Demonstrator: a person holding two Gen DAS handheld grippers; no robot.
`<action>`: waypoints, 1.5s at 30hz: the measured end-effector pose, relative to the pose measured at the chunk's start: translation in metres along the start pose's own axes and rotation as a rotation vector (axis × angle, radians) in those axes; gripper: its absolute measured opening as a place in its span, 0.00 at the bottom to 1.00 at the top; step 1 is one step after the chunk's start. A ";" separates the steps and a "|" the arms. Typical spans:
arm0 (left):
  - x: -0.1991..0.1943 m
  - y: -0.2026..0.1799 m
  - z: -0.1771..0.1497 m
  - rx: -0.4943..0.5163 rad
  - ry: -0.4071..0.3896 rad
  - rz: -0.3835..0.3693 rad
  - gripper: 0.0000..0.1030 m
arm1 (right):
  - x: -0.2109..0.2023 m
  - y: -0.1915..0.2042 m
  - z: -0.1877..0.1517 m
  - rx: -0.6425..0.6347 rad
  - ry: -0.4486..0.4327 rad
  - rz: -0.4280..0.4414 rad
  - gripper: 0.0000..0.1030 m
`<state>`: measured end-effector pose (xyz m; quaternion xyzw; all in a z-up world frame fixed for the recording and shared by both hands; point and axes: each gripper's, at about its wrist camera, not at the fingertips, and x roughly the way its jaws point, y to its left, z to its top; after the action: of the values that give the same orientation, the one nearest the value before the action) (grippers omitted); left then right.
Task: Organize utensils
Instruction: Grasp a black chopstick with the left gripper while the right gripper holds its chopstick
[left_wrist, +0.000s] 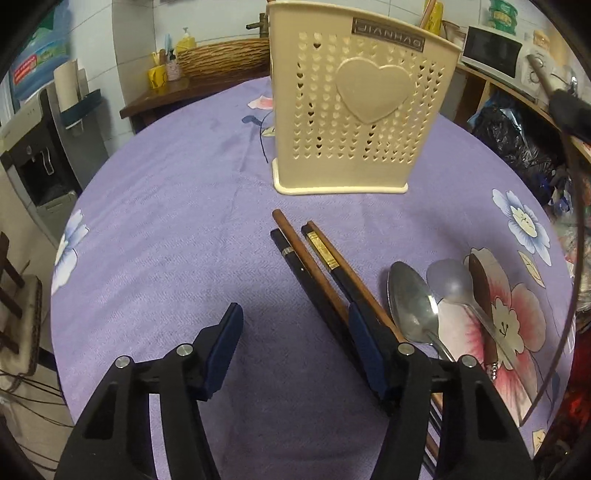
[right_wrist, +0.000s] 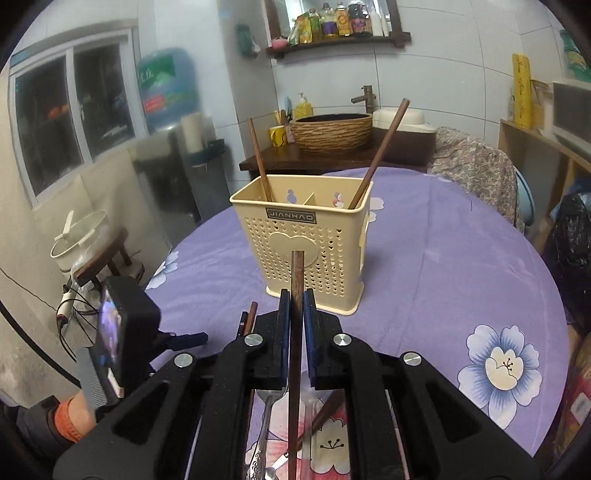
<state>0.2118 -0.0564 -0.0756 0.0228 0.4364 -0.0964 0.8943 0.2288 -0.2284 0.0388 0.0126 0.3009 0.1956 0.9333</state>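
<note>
A cream perforated utensil holder (left_wrist: 343, 110) (right_wrist: 306, 240) stands upright on the purple cloth, with two brown chopsticks (right_wrist: 380, 151) leaning inside it. My right gripper (right_wrist: 296, 299) is shut on a brown chopstick (right_wrist: 297, 269), held above the table and pointing at the holder's front. My left gripper (left_wrist: 293, 317) is open low over the cloth. Its right finger (left_wrist: 364, 343) lies beside several brown and black chopsticks (left_wrist: 306, 258) that rest flat. A metal spoon (left_wrist: 410, 302), a clear plastic spoon (left_wrist: 450, 280) and a brown-handled utensil (left_wrist: 480, 284) lie to their right. A fork (right_wrist: 266, 406) shows under the right gripper.
The round table (right_wrist: 461, 240) wears a purple floral cloth. A water dispenser (right_wrist: 177, 122) stands at the left, with a woven basin (right_wrist: 332, 129) behind the table. A draped chair (right_wrist: 476, 166) is at the far right and a microwave (left_wrist: 495, 51) sits on shelves.
</note>
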 end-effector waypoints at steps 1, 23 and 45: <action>0.000 0.000 0.000 -0.007 -0.001 0.009 0.57 | -0.002 -0.001 -0.001 0.003 -0.004 0.004 0.08; 0.007 0.014 0.008 0.015 0.019 0.059 0.36 | 0.045 -0.023 -0.021 0.103 0.112 -0.029 0.41; 0.008 0.009 0.009 0.002 0.018 0.062 0.27 | 0.151 -0.041 -0.036 0.139 0.329 -0.235 0.11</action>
<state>0.2254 -0.0496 -0.0762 0.0378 0.4436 -0.0690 0.8927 0.3352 -0.2128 -0.0807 0.0099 0.4615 0.0636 0.8848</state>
